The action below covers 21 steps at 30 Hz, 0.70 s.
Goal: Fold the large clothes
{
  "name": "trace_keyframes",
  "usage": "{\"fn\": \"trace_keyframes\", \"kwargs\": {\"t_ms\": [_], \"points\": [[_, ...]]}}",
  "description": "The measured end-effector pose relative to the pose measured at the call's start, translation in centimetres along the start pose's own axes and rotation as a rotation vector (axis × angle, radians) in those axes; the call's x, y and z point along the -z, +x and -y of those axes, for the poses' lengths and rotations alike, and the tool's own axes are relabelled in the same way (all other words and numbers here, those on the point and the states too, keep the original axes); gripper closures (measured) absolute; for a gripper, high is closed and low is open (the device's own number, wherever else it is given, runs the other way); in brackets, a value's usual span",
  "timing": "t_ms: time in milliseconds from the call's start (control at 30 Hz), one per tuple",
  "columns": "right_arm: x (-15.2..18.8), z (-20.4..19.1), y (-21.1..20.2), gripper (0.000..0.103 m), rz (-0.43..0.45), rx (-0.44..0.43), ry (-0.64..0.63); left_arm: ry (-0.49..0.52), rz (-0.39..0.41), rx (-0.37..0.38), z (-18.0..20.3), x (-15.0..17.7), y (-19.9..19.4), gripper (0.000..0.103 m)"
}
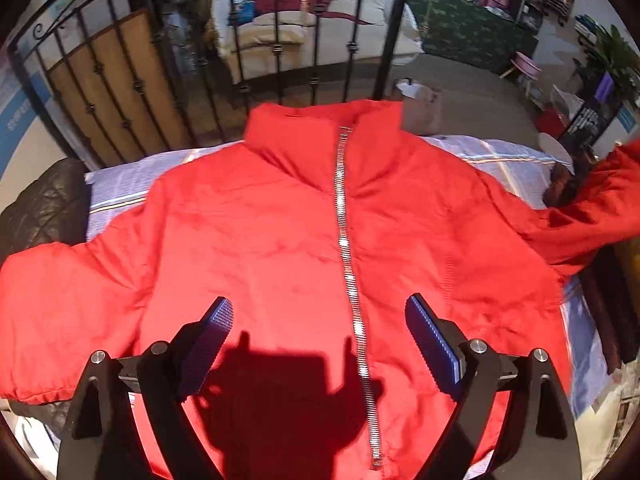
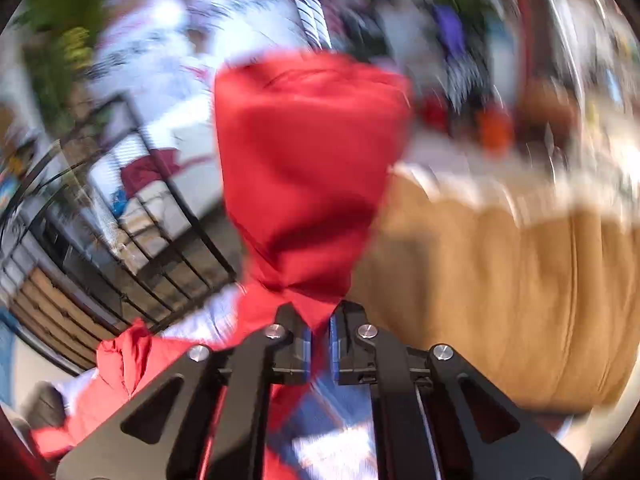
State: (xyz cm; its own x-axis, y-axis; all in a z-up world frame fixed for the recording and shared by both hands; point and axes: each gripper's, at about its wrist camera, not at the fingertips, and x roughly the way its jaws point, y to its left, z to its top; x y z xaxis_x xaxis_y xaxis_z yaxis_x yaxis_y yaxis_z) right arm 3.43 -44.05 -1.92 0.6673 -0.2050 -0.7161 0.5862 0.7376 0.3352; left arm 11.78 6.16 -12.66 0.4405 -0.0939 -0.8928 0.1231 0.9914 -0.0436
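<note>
On a bed with a pale striped sheet [image 1: 500, 156] lies a red zipped puffer jacket [image 1: 280, 240]. The right hand-held gripper [image 2: 319, 336], clamped on its sleeve [image 2: 304, 168], should carry it flat across the chest; the left hand-held gripper [image 1: 320, 320] hangs apart.

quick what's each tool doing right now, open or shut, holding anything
Left tool: open, holding nothing, above the red jacket.
Right tool: shut on the jacket's sleeve, lifted off the bed.

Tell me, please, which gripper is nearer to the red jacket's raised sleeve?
Right: the right gripper is shut on that sleeve. The left gripper hovers open over the jacket body, apart from it.
</note>
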Motion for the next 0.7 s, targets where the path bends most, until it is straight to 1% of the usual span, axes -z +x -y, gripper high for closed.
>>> {"fn": "trace_keyframes", "kwargs": {"t_ms": [33,67,100,133,167,200,233,267,300,333,400,467,500,533,567,600,633,700], "points": [[0.5,2.6,1.1,0.09,-0.046,0.013,0.11,0.006,-0.006,0.014,0.5,0.2,0.0,0.017],[1.4,5.6,2.3,0.085,-0.113,0.031,0.24,0.015,-0.013,0.027,1.0,0.4,0.0,0.017],[2.4,8.3,3.3,0.085,-0.175,0.05,0.351,0.028,-0.018,0.034,1.6,0.6,-0.1,0.017],[3.5,10.8,3.5,0.085,-0.184,-0.011,0.479,0.046,-0.023,0.031,2.1,1.0,-0.2,0.017],[3.6,11.4,3.4,0.084,-0.183,-0.03,0.505,0.061,-0.027,0.025,2.5,1.4,-0.4,0.017],[3.4,10.8,2.8,0.081,-0.186,-0.005,0.454,0.071,-0.03,0.023,2.7,1.8,-0.5,0.017],[2.9,9.8,2.2,0.069,-0.179,0.034,0.369,0.075,-0.037,0.024,2.6,2.2,-0.5,0.017],[2.6,9.0,1.6,0.051,-0.17,0.054,0.312,0.077,-0.049,0.021,2.5,2.6,-0.5,0.017],[2.1,8.0,0.6,0.044,-0.148,0.065,0.252,0.079,-0.063,0.009,2.4,3.0,-0.4,0.017],[1.7,7.1,-0.6,0.041,-0.114,0.058,0.22,0.077,-0.073,-0.007,2.0,3.4,-0.5,0.017],[1.7,5.7,-2.4,0.036,-0.077,0.03,0.171,0.062,-0.079,-0.029,0.7,4.4,-0.8,0.016],[3.2,2.8,-3.4,0.032,-0.102,-0.027,0.05,0.041,-0.095,-0.059,-1.0,5.5,-1.0,0.015],[4.3,1.3,-3.4,0.029,-0.123,-0.05,-0.03,0.027,-0.101,-0.074,-2.0,6.2,-1.1,0.015],[6.0,-0.4,-3.0,0.022,-0.161,-0.078,-0.147,0.005,-0.111,-0.091,-3.4,7.0,-1.3,0.015],[7.6,-1.4,-2.2,0.016,-0.212,-0.104,-0.235,-0.018,-0.122,-0.109,-4.6,7.9,-1.5,0.015],[10.3,-2.7,-0.5,0.016,-0.327,-0.138,-0.327,-0.041,-0.132,-0.128,-6.0,8.7,-1.7,0.015],[12.6,-2.8,0.4,0.016,-0.424,-0.157,-0.364,-0.069,-0.139,-0.156,-7.7,9.6,-2.1,0.015],[16.8,-2.4,2.6,0.016,-0.591,-0.19,-0.374,-0.115,-0.146,-0.212,-10.5,11.4,-2.7,0.015]]}}
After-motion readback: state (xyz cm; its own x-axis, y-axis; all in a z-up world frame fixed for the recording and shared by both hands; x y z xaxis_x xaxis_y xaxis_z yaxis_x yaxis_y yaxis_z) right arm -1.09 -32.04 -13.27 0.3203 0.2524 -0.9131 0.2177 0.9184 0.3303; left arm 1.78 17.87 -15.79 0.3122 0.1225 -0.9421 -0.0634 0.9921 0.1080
